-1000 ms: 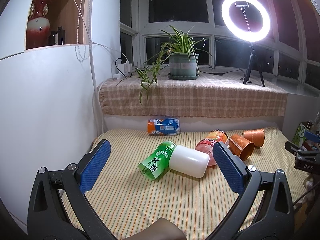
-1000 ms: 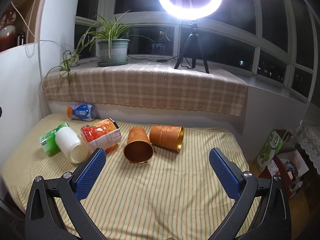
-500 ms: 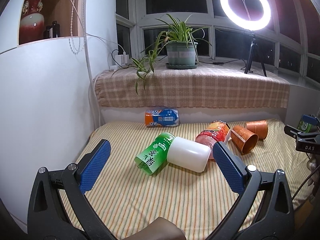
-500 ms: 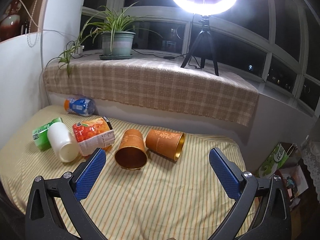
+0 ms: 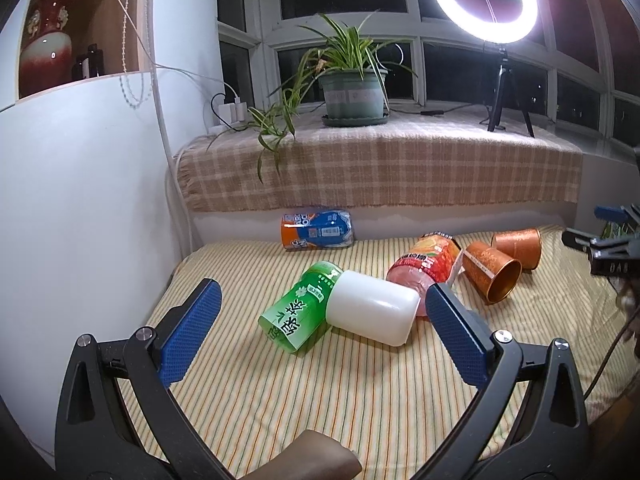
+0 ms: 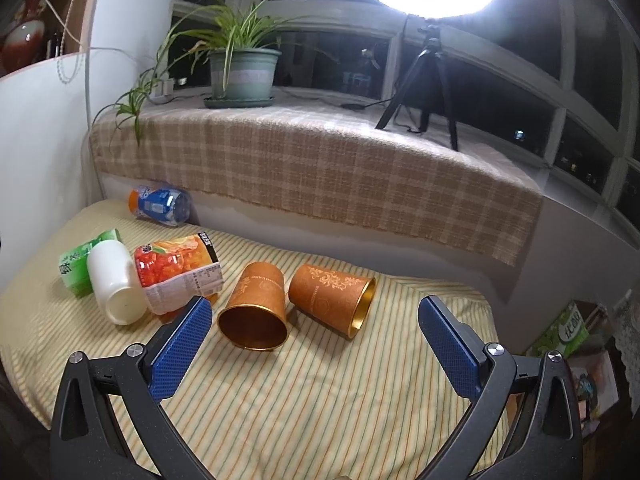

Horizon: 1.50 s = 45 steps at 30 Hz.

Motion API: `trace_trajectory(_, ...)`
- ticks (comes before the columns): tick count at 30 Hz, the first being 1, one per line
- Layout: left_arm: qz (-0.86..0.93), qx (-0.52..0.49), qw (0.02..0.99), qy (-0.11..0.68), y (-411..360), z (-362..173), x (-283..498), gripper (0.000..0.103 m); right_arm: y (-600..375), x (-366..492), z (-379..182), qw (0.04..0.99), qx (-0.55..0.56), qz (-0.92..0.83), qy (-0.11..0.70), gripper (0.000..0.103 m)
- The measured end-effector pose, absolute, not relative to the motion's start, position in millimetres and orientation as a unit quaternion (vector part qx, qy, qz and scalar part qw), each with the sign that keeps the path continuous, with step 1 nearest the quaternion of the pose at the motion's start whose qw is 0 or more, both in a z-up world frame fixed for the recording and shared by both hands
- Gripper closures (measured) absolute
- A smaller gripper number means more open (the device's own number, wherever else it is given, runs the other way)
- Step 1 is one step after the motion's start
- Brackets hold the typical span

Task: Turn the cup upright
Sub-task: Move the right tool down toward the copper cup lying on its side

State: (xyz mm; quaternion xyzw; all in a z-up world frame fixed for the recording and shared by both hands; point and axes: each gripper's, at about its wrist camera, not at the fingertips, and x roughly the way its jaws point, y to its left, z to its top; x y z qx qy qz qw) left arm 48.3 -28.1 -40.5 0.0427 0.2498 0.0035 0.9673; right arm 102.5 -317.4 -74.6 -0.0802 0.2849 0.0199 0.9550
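Two copper-orange cups lie on their sides on the striped cloth. The nearer cup (image 6: 256, 312) points its mouth toward my right gripper; the other cup (image 6: 334, 299) lies beside it with its mouth to the right. Both show in the left wrist view, the nearer cup (image 5: 490, 270) and the farther cup (image 5: 518, 242). A white cup (image 5: 370, 312) lies on its side between a green bottle (image 5: 298, 312) and a red juice bottle (image 5: 430, 266). My left gripper (image 5: 320, 328) is open and empty in front of the white cup. My right gripper (image 6: 316, 340) is open and empty in front of the copper cups.
A blue-and-orange bottle (image 5: 318, 230) lies by the back wall. A plaid-covered sill (image 6: 320, 168) carries a potted plant (image 6: 242, 72) and a ring light tripod (image 6: 428, 80). A white cabinet wall (image 5: 80, 200) stands at the left. Boxes (image 6: 564, 330) sit past the right edge.
Both grippers have moved forward and lower toward the cloth; the cups and bottles look larger and nearer. Nothing on the cloth has shifted. Both stay open.
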Motion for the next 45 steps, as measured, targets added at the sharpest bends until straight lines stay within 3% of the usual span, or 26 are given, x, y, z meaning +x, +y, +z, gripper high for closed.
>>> trace_trajectory(10,0.001,0.053,0.959,0.279,-17,-62,50,0.0,-330,168,-75,0.915,-0.15,0.106,0.359,0.001)
trace_trajectory(14,0.009,0.064,0.955,0.289,-13,-69,47,0.0,-324,198,-90,0.881,-0.204,0.133,0.405,0.013)
trace_trajectory(21,0.031,0.058,0.951,0.303,0,-78,48,0.0,-314,227,-124,0.812,-0.296,0.172,0.473,0.021)
trace_trajectory(37,0.049,0.052,0.944,0.321,10,-85,55,0.0,-307,265,-169,0.742,-0.391,0.164,0.519,0.026)
trace_trajectory(40,0.051,0.048,0.944,0.323,14,-86,55,0.0,-304,268,-183,0.736,-0.397,0.161,0.524,0.034)
trace_trajectory(45,0.054,0.049,0.945,0.318,17,-83,52,0.0,-305,268,-179,0.745,-0.398,0.148,0.514,0.038)
